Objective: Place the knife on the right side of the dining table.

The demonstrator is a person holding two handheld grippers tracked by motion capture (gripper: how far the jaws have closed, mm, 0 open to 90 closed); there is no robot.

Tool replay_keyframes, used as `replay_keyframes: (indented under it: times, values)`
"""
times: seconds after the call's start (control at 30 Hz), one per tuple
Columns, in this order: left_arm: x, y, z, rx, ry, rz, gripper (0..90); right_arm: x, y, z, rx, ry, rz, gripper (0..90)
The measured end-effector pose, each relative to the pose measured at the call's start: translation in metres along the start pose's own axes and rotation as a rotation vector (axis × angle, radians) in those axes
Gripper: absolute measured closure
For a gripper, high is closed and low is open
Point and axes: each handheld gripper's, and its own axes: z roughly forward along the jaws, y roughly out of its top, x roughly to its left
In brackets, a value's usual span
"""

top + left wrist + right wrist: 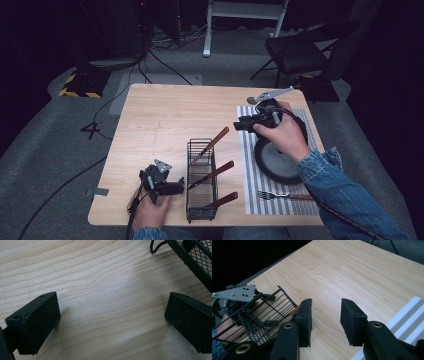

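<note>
A black wire basket (201, 180) stands near the table's front edge with three wooden-handled utensils (214, 141) leaning out of it to the right. My left gripper (176, 188) rests low on the table just left of the basket; its jaws stand wide open over bare wood (112, 305), and the basket's corner (195, 257) is close by. My right gripper (238, 125) hovers above the left edge of the striped placemat (250, 192), pointing left. Its jaws are open with nothing between them (325, 310), and the basket (262, 315) lies beyond them.
A dark round plate (272, 162) sits on the placemat under my right forearm, and a fork (285, 196) lies at the mat's front. The wooden table (165, 110) has bare surface at the back and left. A folding chair (300, 50) stands behind it.
</note>
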Motion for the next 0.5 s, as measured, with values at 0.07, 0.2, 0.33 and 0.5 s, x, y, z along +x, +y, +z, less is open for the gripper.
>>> replay_keyframes:
  times: [0.07,0.2,0.33,0.5]
  values:
    - [0.0,0.0,0.0,0.0,0.0,0.0,0.1,0.003,0.002,0.003,-0.004,0.012,0.003,62.2]
    - [0.0,0.0,0.0,0.0,0.0,0.0,0.1,0.007,0.003,0.009,-0.001,0.032,0.019,61.3]
    - [0.0,0.0,0.0,0.0,0.0,0.0,0.1,0.012,0.004,0.02,0.02,0.038,0.02,61.1]
    - [0.0,0.0,0.0,0.0,0.0,0.001,0.1,0.014,0.005,0.031,0.04,0.065,0.042,61.9]
